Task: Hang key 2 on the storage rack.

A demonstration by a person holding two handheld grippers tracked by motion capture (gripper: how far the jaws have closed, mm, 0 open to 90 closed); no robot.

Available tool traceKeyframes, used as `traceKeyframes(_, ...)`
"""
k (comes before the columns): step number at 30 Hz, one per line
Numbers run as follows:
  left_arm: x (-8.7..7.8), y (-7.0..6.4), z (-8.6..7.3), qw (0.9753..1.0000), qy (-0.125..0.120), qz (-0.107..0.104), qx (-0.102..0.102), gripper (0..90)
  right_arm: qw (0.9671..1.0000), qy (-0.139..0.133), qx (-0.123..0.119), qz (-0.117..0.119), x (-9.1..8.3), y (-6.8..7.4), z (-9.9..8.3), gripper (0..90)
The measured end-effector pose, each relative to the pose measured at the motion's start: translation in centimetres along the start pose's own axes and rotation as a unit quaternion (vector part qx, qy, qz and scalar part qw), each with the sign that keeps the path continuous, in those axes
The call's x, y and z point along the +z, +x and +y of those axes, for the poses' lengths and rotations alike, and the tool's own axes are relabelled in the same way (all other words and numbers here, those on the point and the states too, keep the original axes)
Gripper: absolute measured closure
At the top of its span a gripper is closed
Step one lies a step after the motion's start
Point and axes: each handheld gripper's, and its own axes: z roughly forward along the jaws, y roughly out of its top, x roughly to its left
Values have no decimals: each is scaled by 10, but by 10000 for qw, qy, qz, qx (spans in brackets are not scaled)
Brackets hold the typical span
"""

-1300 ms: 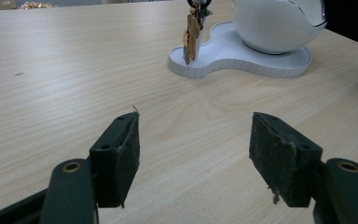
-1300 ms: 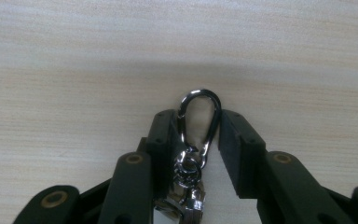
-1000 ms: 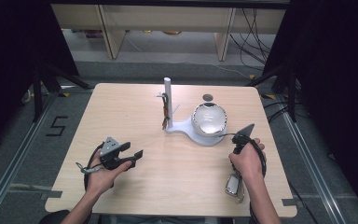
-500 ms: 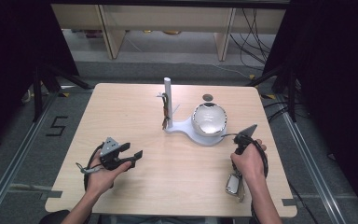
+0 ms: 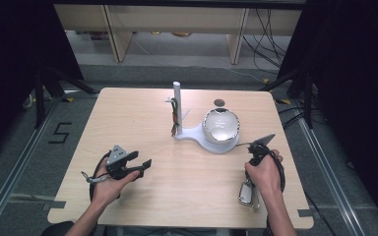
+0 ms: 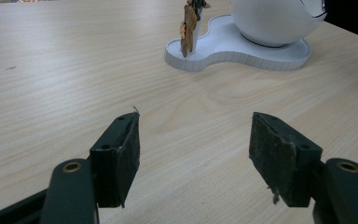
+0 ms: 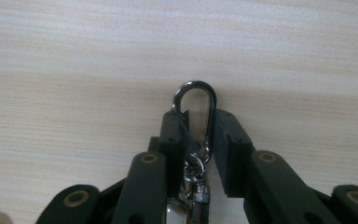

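Observation:
A silver keychain (image 5: 246, 192) lies on the table at the front right, just beside the person's right hand (image 5: 263, 172). Its dark metal carabiner (image 7: 195, 100) sticks out past the tips of my right gripper (image 7: 200, 128), whose jaws are shut on its two sides. The chain and a metal tag (image 7: 186, 210) trail back between the jaws. My left gripper (image 5: 145, 164) rests at the front left, open and holding nothing (image 6: 193, 158). It points toward a white stand (image 5: 211, 140) with an upright post (image 5: 176, 105), from which small brown pieces (image 6: 188, 28) hang.
A white dome (image 5: 221, 125) sits on the stand's base near the table's middle right. A small dark round spot (image 5: 220, 102) lies behind it. Bare wood (image 5: 128, 118) spreads left of the stand. The table's right edge (image 5: 295, 162) is close to the right hand.
The right hand and its gripper have edged slightly to the right. The left gripper and the stand have not moved.

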Motion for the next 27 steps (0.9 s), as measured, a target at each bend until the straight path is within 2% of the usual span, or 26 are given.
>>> traceKeyframes(2, 0, 0, 0, 10000, 1, 1, -1, 331, 10000, -63, 77, -6, -2, 1, 0, 751)
traceKeyframes(4, 0, 0, 0, 10000, 3, 3, 4, 331, 9998, -196, 23, 63, -6, 0, -2, 752)
traceKeyframes(5, 0, 0, 0, 10000, -1, 1, 3, 331, 9996, -289, 67, 13, -8, 1, -3, 751)
traceKeyframes(7, 0, 0, 0, 10000, -1, 4, 9, 331, 9987, -495, -8, 148, -15, 1, -6, 751)
traceKeyframes(8, 0, 0, 0, 10000, -6, 3, 8, 331, 9981, -600, -33, 135, -18, 2, -7, 752)
traceKeyframes(11, 0, -1, 0, 10000, -5, -9, 3, 332, 9953, -905, -129, 323, -29, 2, -11, 751)
traceKeyframes(15, 0, -1, 1, 10000, -23, -15, 34, 331, 9912, -1242, -201, 414, -42, 4, -16, 751)
traceKeyframes(17, 0, -3, 1, 10000, -48, -28, 28, 332, 9873, -1494, -231, 485, -48, 6, -18, 751)
traceKeyframes(19, -1, -3, 2, 10000, -29, -20, 42, 331, 9827, -1712, -362, 604, -53, 7, -20, 751)
traceKeyframes(20, 0, -4, 2, 10000, -42, -34, 55, 331, 9800, -1855, -294, 658, -56, 10, -22, 751)
traceKeyframes(21, 0, -4, 2, 10000, -59, -52, 51, 332, 9780, -1966, -352, 601, -58, 11, -23, 751)
traceKeyframes(22, 0, -5, 2, 9999, -63, -58, 60, 331, 9726, -2179, -555, 591, -59, 11, -24, 751)
traceKeyframes(23, 0, -5, 2, 9999, -68, -70, 53, 332, 9686, -2331, -654, 571, -61, 11, -25, 751)
traceKeyframes(24, 0, -5, 3, 9999, -68, -79, 69, 332, 9670, -2389, -651, 604, -63, 13, -27, 751)
traceKeyframes(25, 0, -6, 3, 9999, -94, -99, 91, 331, 9627, -2534, -702, 639, -67, 14, -28, 750)
traceKeyframes(27, 0, -7, 4, 9999, -113, -106, 57, 331, 9572, -2727, -656, 712, -72, 18, -31, 751)
